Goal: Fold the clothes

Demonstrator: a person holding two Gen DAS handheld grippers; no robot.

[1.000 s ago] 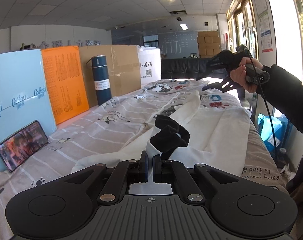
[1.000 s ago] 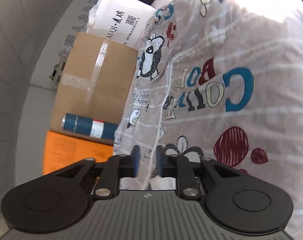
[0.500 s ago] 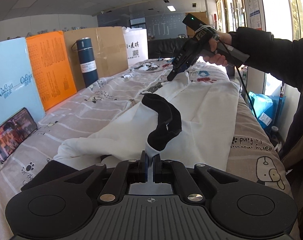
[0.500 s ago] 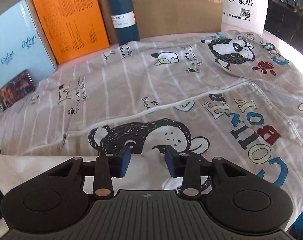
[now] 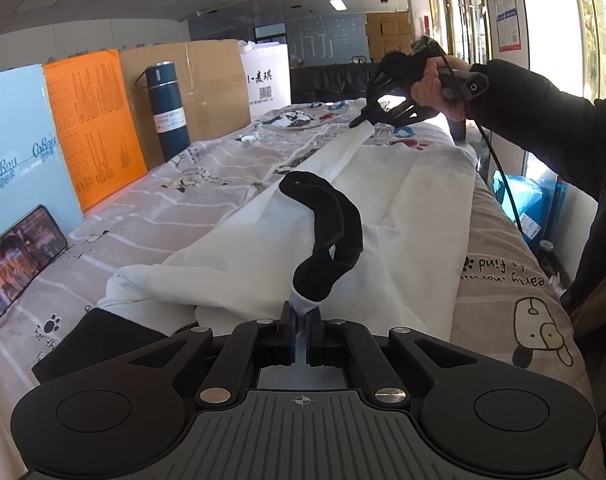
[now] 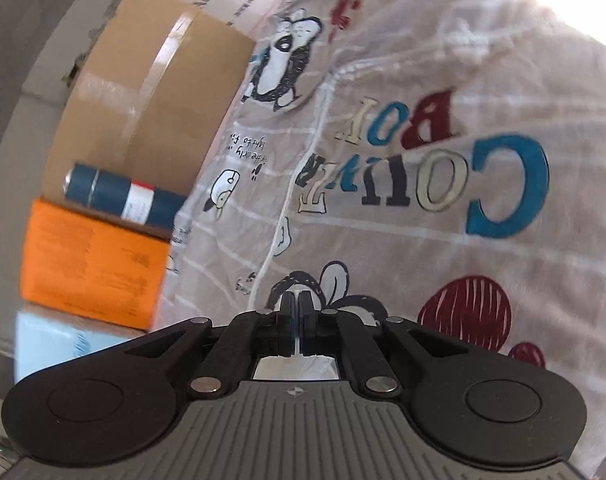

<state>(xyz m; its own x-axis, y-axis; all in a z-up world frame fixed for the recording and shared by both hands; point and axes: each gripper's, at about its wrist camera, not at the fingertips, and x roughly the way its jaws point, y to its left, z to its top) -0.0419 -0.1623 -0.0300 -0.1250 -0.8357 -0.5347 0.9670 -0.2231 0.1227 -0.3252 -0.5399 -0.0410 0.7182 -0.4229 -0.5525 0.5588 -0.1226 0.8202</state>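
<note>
Left wrist view: the left hand-held gripper [image 5: 301, 330] is clamped down on a pinch of the white garment [image 5: 403, 200] just below its black collar [image 5: 331, 228], pads nearly touching with only thin fabric between. The garment lies stretched along the bed cover [image 5: 175, 200], lifted at both ends. At the far end the right hand-held gripper [image 5: 363, 120], held in the person's hand [image 5: 435, 88], pinches a far corner or hem; the fabric runs taut as a ridge between the two grips. A black cuff or sleeve end [image 5: 99, 340] sits low left. Behind: a blue flask [image 5: 167, 112], an orange box [image 5: 91, 128], a cardboard box [image 5: 191, 88] and a phone [image 5: 19, 256].

Handling: soft, light knit with no stiffness, so it sags wherever it is unsupported. The ribbed collar is thicker and gives a firmer bite than the single-layer body. Best holds are seams, hem and collar edge; a mid-panel pinch would just bunch it. Low slip risk given the tight pinch, though thin fabric could creep under tension.

Right wrist view: motion-blurred and rolled sideways. The right gripper's fingers are closed to a narrow slit [image 6: 295, 312] with a sliver of white cloth between them. The printed bed cover [image 6: 423, 168] fills the frame; the garment body is out of view.
</note>
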